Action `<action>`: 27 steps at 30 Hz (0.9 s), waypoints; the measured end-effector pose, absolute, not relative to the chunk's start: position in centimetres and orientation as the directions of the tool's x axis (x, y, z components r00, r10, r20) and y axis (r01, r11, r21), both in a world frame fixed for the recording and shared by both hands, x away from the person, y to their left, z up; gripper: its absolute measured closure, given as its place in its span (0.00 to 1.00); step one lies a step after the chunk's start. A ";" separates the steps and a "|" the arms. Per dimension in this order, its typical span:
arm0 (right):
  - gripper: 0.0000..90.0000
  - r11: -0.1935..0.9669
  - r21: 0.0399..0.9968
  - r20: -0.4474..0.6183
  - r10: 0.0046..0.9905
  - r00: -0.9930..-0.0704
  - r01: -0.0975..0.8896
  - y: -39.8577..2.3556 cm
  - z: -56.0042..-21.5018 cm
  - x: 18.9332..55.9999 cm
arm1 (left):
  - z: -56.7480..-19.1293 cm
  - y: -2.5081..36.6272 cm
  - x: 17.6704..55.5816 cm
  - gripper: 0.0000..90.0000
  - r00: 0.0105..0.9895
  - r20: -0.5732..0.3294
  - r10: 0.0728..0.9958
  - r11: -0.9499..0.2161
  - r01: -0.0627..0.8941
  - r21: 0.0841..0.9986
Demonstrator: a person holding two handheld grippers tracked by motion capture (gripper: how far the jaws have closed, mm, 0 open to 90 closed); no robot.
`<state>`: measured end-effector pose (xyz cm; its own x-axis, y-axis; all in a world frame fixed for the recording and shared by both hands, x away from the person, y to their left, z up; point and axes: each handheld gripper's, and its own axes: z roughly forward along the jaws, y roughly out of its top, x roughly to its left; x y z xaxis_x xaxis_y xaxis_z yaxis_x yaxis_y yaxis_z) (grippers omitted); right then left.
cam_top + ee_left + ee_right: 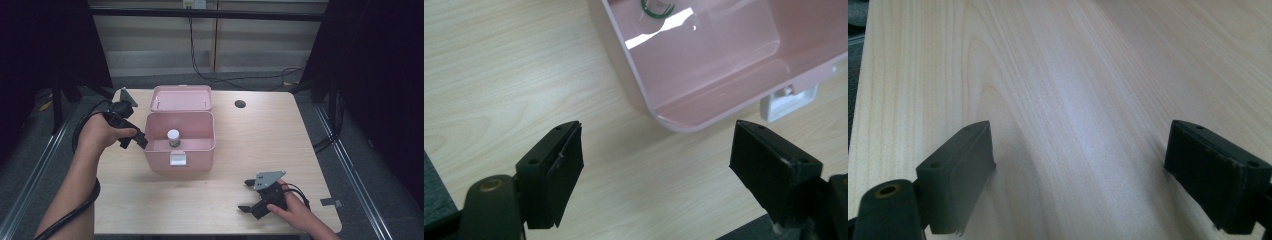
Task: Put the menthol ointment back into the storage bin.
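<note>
Hovering at the left wall of the pink box [180,150], the left claw [134,140] is released and empty. Its bottle [173,137] stands inside; lid [182,97] not yet closed. The right claw [252,197] rests released on the table [250,140], near right.

Pink box [180,150] near the tabletop [260,135] centre-left, lid [182,97] swung open toward the far edge. Inside, 1 small white-capped bottle [173,137], upright. Left tongs [136,141] at the box's left wall, jaws apart. Right tongs [246,196] near the front right corner, jaws spread wide, nothing between. Dark round hole [240,104] toward the far edge.
</note>
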<state>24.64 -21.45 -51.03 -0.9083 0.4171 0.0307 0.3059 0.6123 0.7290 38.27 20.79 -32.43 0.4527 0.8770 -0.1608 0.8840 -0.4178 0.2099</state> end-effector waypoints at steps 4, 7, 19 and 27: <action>0.13 0.613 0.729 0.031 0.417 -0.908 0.306 -21.4 -51.0 24.6 | -33.0 20.9 37.5 0.23 0.478 -0.156 0.864 -0.441 0.869 0.223; 0.13 0.612 0.730 0.030 0.418 -0.908 0.306 -21.4 -51.0 24.6 | -33.7 21.0 37.0 0.23 0.496 -0.157 0.854 -0.454 0.858 0.241; 0.13 0.612 0.730 0.027 0.419 -0.908 0.304 -21.5 -51.0 24.6 | -36.6 22.0 35.5 0.23 0.524 -0.160 0.837 -0.479 0.841 0.250; 0.13 0.612 0.728 0.033 0.420 -0.907 0.310 -21.4 -51.0 24.6 | -38.4 22.4 34.7 0.22 0.542 -0.165 0.824 -0.493 0.829 0.266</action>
<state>24.60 -21.45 -51.03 -0.9068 0.4204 0.0326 0.3098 0.6118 0.7279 34.67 22.37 -38.44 0.5424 0.8238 -0.1646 0.8287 -0.4926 0.2656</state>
